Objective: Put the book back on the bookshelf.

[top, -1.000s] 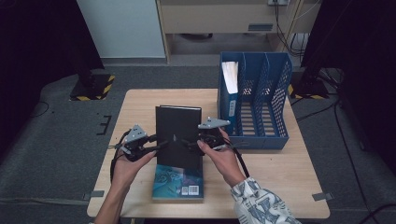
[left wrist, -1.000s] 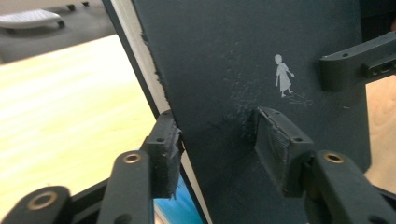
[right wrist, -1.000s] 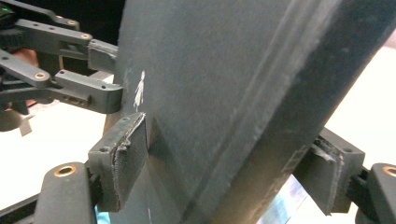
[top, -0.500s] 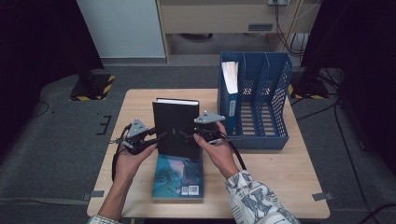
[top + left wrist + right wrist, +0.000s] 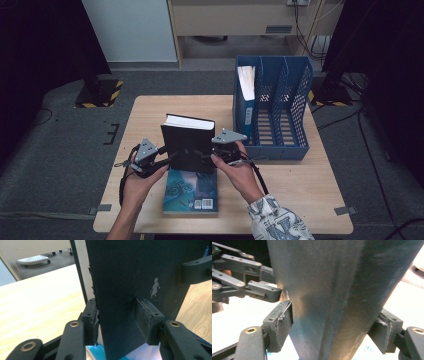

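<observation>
A black hardcover book (image 5: 189, 142) stands upright over the table's middle, its white page edge on top. My left gripper (image 5: 167, 159) is shut on its lower left side and my right gripper (image 5: 206, 156) on its lower right. In the left gripper view the fingers (image 5: 147, 320) press both faces of the black book (image 5: 130, 272), which carries a small pale figure. In the right gripper view the pads (image 5: 280, 322) clamp the black book (image 5: 332, 277). The left gripper's fingers (image 5: 262, 291) show behind it. A teal book (image 5: 192, 192) lies flat just beneath.
A blue file rack (image 5: 280, 105) with several slots stands at the table's right, and white papers (image 5: 246, 82) sit in its leftmost slot. The wooden table (image 5: 310, 200) has bare surface at the left and front right. The floor around it is dark.
Both grippers have lifted the black book off the teal book and tipped it from nearly flat to upright. Its white page edge now faces up.
</observation>
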Action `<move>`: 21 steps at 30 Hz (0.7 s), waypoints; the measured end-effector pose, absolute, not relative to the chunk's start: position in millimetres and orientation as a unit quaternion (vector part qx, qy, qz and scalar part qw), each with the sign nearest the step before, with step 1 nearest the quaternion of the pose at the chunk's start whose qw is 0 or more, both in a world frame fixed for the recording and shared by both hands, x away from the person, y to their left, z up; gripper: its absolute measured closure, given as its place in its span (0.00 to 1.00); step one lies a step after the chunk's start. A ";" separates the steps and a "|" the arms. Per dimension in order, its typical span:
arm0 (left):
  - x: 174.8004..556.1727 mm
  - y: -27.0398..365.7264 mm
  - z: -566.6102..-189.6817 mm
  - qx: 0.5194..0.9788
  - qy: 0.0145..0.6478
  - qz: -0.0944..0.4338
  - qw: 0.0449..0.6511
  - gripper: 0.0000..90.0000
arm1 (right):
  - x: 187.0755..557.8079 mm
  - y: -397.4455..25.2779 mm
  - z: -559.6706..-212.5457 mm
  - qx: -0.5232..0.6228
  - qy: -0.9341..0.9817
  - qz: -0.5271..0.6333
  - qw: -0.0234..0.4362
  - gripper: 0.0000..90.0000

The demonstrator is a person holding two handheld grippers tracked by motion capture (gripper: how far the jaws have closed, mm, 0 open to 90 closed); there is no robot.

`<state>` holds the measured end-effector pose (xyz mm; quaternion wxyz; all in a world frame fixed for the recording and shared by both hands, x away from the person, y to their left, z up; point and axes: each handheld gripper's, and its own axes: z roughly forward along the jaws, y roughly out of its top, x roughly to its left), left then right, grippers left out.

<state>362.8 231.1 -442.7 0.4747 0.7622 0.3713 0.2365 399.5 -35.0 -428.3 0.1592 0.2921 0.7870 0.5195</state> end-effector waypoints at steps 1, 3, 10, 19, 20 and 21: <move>361.8 231.8 -443.5 0.762 0.370 0.237 0.476 0.60 | 397.5 -35.4 -427.5 0.290 0.789 0.520 0.155 0.29; 359.4 232.8 -445.6 0.757 0.376 0.237 0.480 0.59 | 395.4 -35.8 -426.3 0.287 0.790 0.521 0.146 0.29; 352.8 231.6 -455.1 0.753 0.384 0.230 0.483 0.50 | 388.8 -36.4 -422.6 0.270 0.800 0.519 0.132 0.27; 348.5 240.7 -471.5 0.755 0.406 0.226 0.463 0.52 | 385.2 -33.7 -418.1 0.256 0.812 0.509 0.129 0.21; 348.8 240.6 -472.1 0.756 0.406 0.228 0.460 0.53 | 385.1 -33.5 -417.7 0.255 0.813 0.507 0.129 0.22; 349.4 240.5 -472.3 0.757 0.404 0.228 0.460 0.55 | 385.1 -33.5 -417.5 0.255 0.814 0.506 0.130 0.23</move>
